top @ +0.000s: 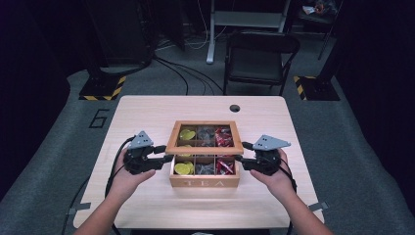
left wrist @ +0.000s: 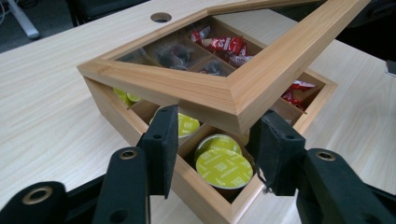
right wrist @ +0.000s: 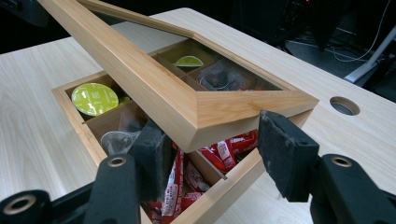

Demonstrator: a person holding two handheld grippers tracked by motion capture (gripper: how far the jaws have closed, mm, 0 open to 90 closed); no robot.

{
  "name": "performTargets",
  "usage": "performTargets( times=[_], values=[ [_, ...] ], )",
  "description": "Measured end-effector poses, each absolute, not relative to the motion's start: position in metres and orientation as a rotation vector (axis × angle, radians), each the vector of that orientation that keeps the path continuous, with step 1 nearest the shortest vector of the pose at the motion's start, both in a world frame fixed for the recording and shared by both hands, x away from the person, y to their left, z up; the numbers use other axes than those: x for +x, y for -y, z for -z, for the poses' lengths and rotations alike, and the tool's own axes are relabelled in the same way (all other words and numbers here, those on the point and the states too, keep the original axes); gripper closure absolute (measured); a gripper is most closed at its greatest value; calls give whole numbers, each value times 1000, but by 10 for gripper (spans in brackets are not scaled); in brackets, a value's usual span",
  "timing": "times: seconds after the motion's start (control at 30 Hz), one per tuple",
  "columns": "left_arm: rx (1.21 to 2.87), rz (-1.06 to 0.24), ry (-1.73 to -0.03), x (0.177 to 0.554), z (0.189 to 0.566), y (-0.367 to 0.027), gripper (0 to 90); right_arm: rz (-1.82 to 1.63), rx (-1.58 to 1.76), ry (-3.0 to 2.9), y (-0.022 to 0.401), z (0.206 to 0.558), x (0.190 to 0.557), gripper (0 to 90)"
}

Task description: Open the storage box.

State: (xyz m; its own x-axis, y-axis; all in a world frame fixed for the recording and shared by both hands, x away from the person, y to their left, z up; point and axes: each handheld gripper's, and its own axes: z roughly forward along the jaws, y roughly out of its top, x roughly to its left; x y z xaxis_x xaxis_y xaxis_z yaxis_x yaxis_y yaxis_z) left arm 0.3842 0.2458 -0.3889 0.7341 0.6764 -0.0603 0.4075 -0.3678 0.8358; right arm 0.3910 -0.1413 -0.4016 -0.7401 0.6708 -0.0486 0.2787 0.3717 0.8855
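The box [top: 204, 182] bears the word "TEA" on its front wall, in spaced capitals. A large "6" [top: 99, 118] is marked on the grey floor left of the table [top: 147, 112]. The green capsules [left wrist: 224, 167] carry faint print on their lids (too small to read), and the red sachets [left wrist: 224, 44] show white lettering that cannot be made out either.

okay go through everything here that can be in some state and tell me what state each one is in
Tea box: on the table, open.
Lid: part raised, front corners between the fingers of both grippers.
Left gripper: at the lid's left front corner.
Right gripper: at its right front corner.
Folding chair: unfolded, empty.
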Motion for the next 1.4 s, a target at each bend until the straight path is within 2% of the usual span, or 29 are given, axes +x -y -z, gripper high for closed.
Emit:
performTargets(
  times=[0.33, 0.6, 1.4],
  values=[
    [2010, -430, -811, 399, 395, -243, 483, -1338, 844, -2232, 141, 390, 397, 466],
    [1998, -480, -807, 417, 397, -244, 529, -1338, 822, -2233, 142, 383, 402, 473],
    [2011, -506, -745, 446, 384, -240, 534, -1393, 881, -2223, 143, 364, 417, 494]
  ],
)
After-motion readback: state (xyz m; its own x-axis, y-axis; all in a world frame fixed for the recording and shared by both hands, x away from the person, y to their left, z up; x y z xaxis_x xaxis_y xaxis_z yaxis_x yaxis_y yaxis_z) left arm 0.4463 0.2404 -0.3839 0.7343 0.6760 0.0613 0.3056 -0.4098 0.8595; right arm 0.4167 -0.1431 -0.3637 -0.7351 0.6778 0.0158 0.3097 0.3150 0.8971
